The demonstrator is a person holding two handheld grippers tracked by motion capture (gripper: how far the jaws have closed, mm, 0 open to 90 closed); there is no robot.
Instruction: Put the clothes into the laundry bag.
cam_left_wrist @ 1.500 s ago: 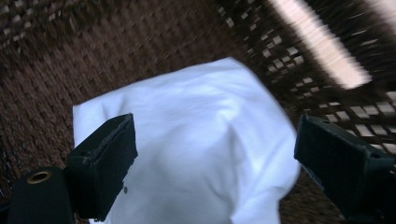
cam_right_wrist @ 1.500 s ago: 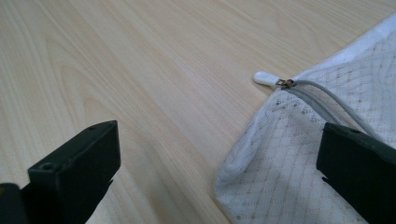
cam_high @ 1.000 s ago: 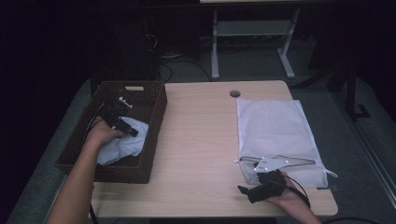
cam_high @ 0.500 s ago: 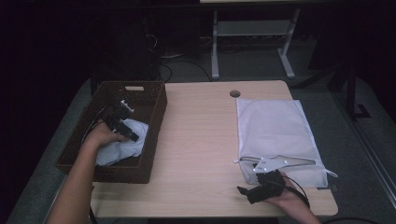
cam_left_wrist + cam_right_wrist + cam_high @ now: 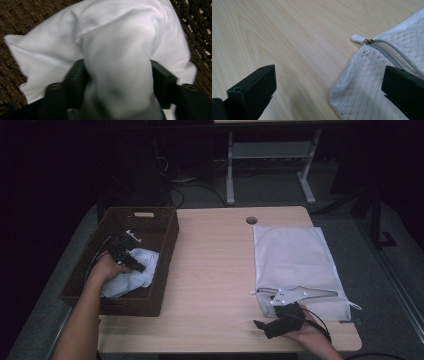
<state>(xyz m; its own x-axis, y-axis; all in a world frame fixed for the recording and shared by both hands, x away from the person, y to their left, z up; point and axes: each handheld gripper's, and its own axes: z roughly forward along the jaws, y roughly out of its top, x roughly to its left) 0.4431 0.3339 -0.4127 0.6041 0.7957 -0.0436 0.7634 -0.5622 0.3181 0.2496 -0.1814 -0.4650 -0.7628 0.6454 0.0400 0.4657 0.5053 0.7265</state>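
Between the left gripper's (image 5: 117, 82) two black jaws sits a thick fold of white cloth (image 5: 105, 45); the jaws are clamped on it from both sides, and the fabric bulges up and away past their tips. Beneath and around the cloth: dark woven wicker. From the high view, that gripper (image 5: 131, 261) is down inside the brown basket (image 5: 167, 245) at the table's left edge, the left hand (image 5: 107, 269) gripping it, the cloth (image 5: 132, 275) heaped just under and beside the jaws. A black cable loops from the gripper across the basket.

Right gripper (image 5: 329, 85): jaws wide apart, nothing between them but bare light-wood table (image 5: 287, 37). Its right jaw hangs over a corner of a white mesh zip bag (image 5: 372, 82). Ahead of the jaws, a white zipper pull (image 5: 358, 38) lies on the wood, at the end of a grey zipper line. High view puts this gripper (image 5: 265, 326) at the bag's (image 5: 295, 260) near-left corner, grey three-cornered plate on top, right hand (image 5: 300, 330) low at the table's near edge. Both grippers well apart.
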